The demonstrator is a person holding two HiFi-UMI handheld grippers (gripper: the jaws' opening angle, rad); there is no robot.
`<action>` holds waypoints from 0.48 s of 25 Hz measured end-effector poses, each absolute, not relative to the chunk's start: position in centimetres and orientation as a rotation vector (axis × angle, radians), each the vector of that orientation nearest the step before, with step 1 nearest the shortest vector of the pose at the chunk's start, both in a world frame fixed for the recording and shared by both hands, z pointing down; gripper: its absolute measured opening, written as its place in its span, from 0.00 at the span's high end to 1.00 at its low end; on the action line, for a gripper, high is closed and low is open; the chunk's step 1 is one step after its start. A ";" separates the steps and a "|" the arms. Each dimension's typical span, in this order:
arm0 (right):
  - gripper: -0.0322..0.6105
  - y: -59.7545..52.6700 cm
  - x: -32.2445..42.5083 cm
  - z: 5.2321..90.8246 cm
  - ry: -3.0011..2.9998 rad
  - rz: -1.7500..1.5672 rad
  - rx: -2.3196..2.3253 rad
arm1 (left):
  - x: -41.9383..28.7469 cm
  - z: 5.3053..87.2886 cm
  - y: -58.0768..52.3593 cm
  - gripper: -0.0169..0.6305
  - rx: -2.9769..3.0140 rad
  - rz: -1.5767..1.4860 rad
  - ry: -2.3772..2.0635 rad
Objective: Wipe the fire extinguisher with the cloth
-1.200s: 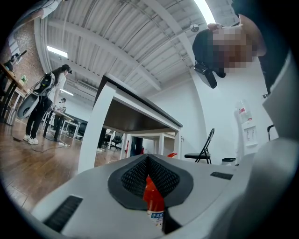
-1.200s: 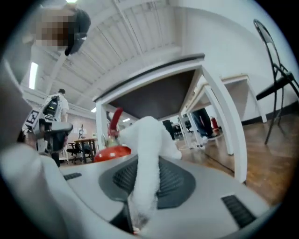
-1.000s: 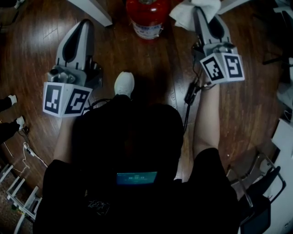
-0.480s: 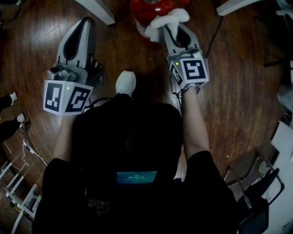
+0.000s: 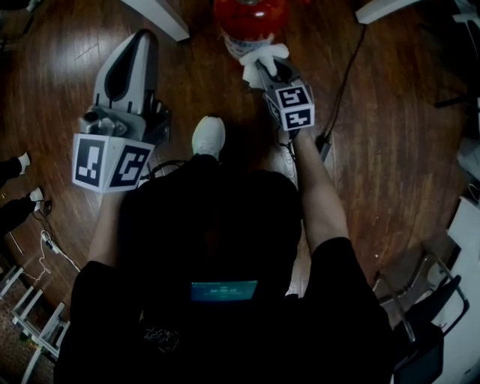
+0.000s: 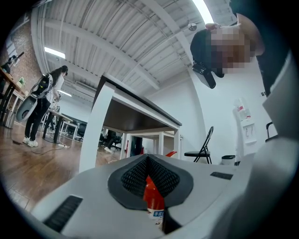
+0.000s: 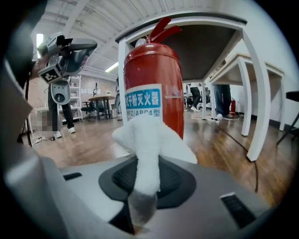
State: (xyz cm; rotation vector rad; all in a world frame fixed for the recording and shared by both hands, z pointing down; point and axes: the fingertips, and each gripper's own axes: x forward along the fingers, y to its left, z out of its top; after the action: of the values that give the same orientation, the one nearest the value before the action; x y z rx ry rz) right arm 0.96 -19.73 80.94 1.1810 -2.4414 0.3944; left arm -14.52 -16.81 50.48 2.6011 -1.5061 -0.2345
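A red fire extinguisher [image 5: 251,19] with a white label stands upright on the wood floor at the top of the head view. It fills the middle of the right gripper view as a red cylinder [image 7: 152,88]. My right gripper [image 5: 264,66] is shut on a white cloth [image 5: 259,56], which bunches against the cylinder's lower front by the label. In the right gripper view the cloth [image 7: 147,149] rises from between the jaws of the right gripper [image 7: 145,175]. My left gripper [image 5: 141,41] hangs to the left, apart from the extinguisher. The left gripper [image 6: 148,179] is shut and holds nothing.
White table legs [image 5: 157,16] [image 5: 382,9] flank the extinguisher, and one leg [image 7: 254,93] stands close on its right. A black cable [image 5: 345,67] runs over the floor. My white shoe [image 5: 208,136] is below the extinguisher. A person [image 6: 44,100] and a folding chair [image 6: 201,149] stand far off.
My right gripper has carried the cloth leftward from the extinguisher's right side onto its front, then down toward its base. The left gripper has stayed still.
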 end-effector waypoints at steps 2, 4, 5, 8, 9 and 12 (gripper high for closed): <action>0.78 -19.7 1.0 80.8 -2.443 0.395 1.170 | -15.0 50.6 -17.1 0.97 2.593 -0.230 -1.516; 0.78 -19.2 1.4 80.3 -2.452 0.409 1.160 | -15.5 50.7 -17.6 0.97 2.600 -0.196 -1.546; 0.78 -18.7 1.9 79.8 -2.455 0.414 1.158 | -15.8 50.7 -17.9 0.97 2.604 -0.170 -1.567; 0.78 -16.3 4.7 73.9 -2.506 0.418 1.188 | -17.3 49.3 -18.7 0.97 2.580 -0.143 -1.584; 0.78 -15.4 6.0 70.6 -2.533 0.429 1.220 | -18.0 48.2 -18.8 0.97 2.566 -0.145 -1.567; 0.78 -12.5 11.1 59.0 -2.591 0.473 1.368 | -20.0 43.1 -18.2 0.97 2.524 -0.125 -1.520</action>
State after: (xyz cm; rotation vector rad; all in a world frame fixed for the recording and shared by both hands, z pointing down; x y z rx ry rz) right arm 11.12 -12.47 58.99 1.3675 -2.5906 0.4732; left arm -19.99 -18.22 43.14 2.5237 -1.5201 -0.1252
